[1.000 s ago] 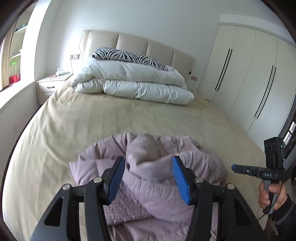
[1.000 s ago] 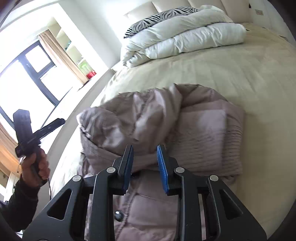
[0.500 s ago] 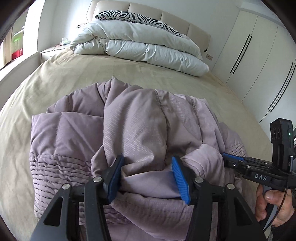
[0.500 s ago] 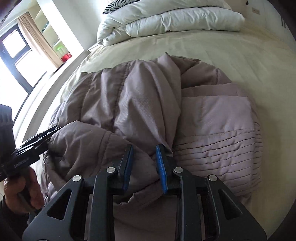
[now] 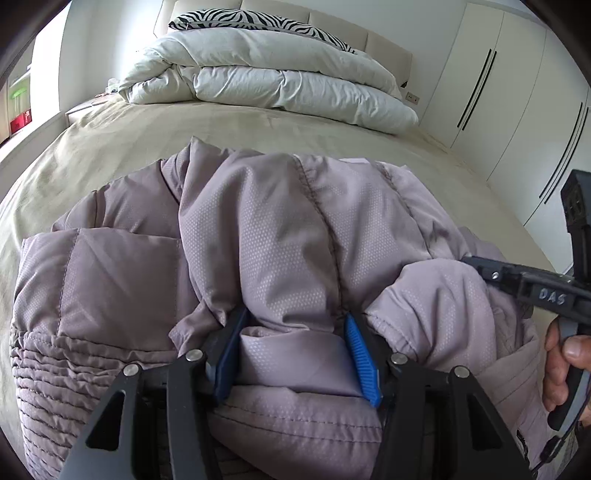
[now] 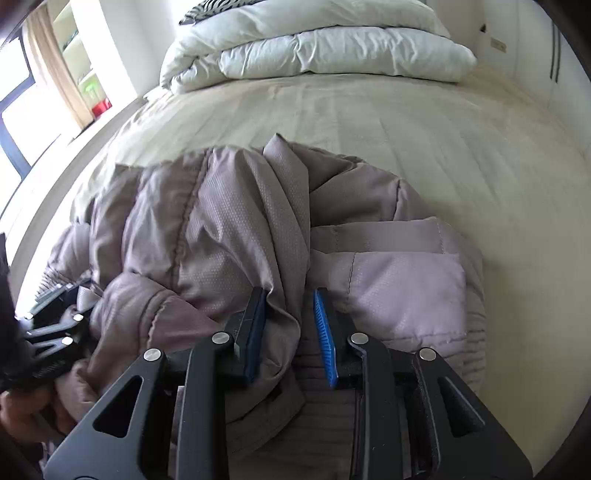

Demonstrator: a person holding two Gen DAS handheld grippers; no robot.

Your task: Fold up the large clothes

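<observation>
A mauve quilted puffer jacket [image 5: 258, 240] lies bunched on the beige bed [image 5: 147, 140]. My left gripper [image 5: 295, 321] is low over its near edge, blue pads shut on a thick fold of the fabric. In the right wrist view the jacket [image 6: 221, 229] shows a folded layer on top and a ribbed hem at the right. My right gripper [image 6: 289, 299] pinches a narrow ridge of that layer and its jaws are opening slightly, fabric still between them. Each gripper shows in the other's view: the right gripper [image 5: 476, 262], held by a hand [image 5: 561, 362], and the left gripper [image 6: 55, 295].
A folded white duvet [image 5: 277, 77] with a zebra-print pillow [image 5: 258, 18] sits at the head of the bed. White wardrobe doors [image 5: 498, 74] line the right side. A window with curtain [image 6: 14, 110] is on the left. Bare bedsheet [image 6: 443, 147] lies beyond the jacket.
Both grippers have come down and forward with the jacket fabric in them, laying the upper layer over the rest. The jacket now fills much more of both views.
</observation>
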